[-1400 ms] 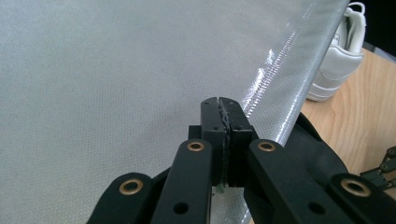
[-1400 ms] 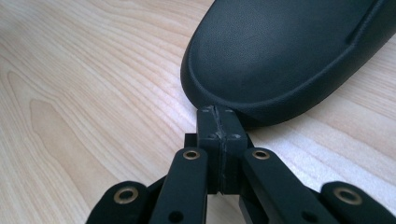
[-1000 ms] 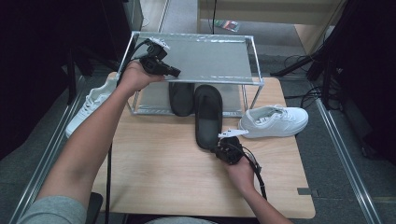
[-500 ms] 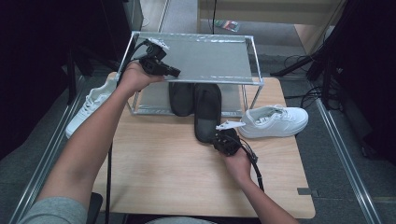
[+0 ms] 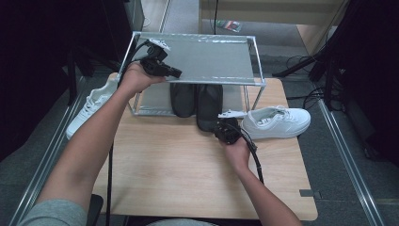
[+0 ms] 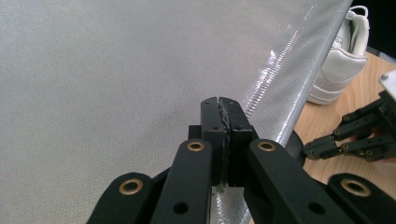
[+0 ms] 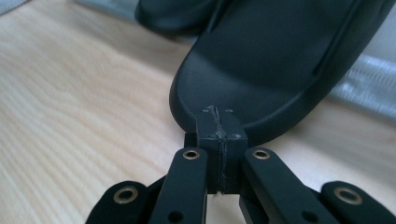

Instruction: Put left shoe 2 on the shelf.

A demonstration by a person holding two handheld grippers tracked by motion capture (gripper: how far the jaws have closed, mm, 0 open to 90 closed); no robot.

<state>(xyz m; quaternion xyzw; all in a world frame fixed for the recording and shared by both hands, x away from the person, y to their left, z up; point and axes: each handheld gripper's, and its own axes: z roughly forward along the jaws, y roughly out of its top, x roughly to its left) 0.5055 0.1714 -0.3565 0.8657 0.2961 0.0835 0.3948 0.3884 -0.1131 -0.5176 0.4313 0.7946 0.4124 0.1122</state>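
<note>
Pushing at the heel of the black slipper (image 7: 280,65), the right tool (image 7: 219,122) has its jaws pressed fully together and grips nothing. That slipper lies on the bench (image 5: 188,169), toe under the shelf rack (image 5: 254,81) beside its mate (image 5: 182,98). It looks light, rubbery and flexible, best pinched at the heel rim. Farther off, the left tool (image 6: 219,105) hovers closed and empty over the rack's top.

Readable text: none
Black slippers (image 5: 197,101): no brand or mark legible
White sneaker (image 5: 277,121): no logo or lettering legible
Rack shelf (image 5: 207,59): plain mesh, no label
Packet on floor (image 5: 231,25): print too small to read
</note>
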